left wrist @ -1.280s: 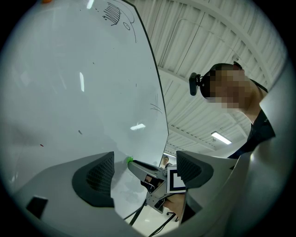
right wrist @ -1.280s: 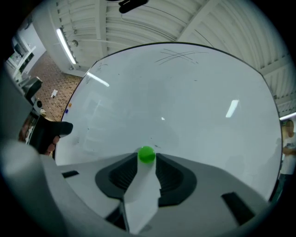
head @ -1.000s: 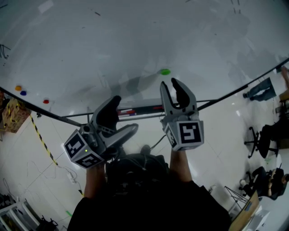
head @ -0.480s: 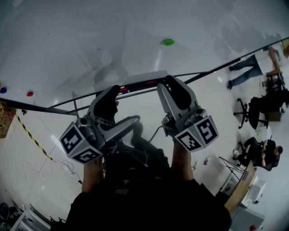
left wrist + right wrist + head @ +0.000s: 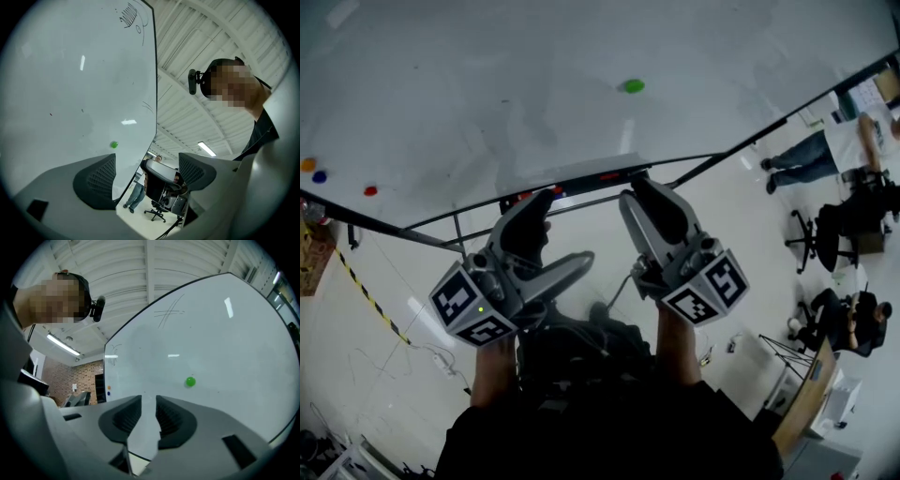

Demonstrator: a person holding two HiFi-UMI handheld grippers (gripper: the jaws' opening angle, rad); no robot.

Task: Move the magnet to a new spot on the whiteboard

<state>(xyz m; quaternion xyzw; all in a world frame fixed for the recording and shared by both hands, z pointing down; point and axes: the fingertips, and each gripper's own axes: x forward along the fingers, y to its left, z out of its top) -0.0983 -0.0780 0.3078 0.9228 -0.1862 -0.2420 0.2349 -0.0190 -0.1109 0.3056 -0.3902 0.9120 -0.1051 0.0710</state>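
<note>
Well, the small round green magnet (image 5: pixel 633 85) sits on the glossy white whiteboard (image 5: pixel 469 84), well above its lower edge. I judge it light, hard and slippery, so I should pinch its rim. My right gripper (image 5: pixel 147 414) has just been closing its fingers to a narrow gap with nothing inside. My left gripper (image 5: pixel 146 176) is wide open and empty.

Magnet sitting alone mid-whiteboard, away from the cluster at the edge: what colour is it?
The magnet is green, clearest in the right gripper view.

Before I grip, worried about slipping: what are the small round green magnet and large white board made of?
Small round green magnet: likely smooth plastic cap, by its even bright colour; too small to confirm. Large white board: glossy coated panel; bright lights mirror on it.
</note>
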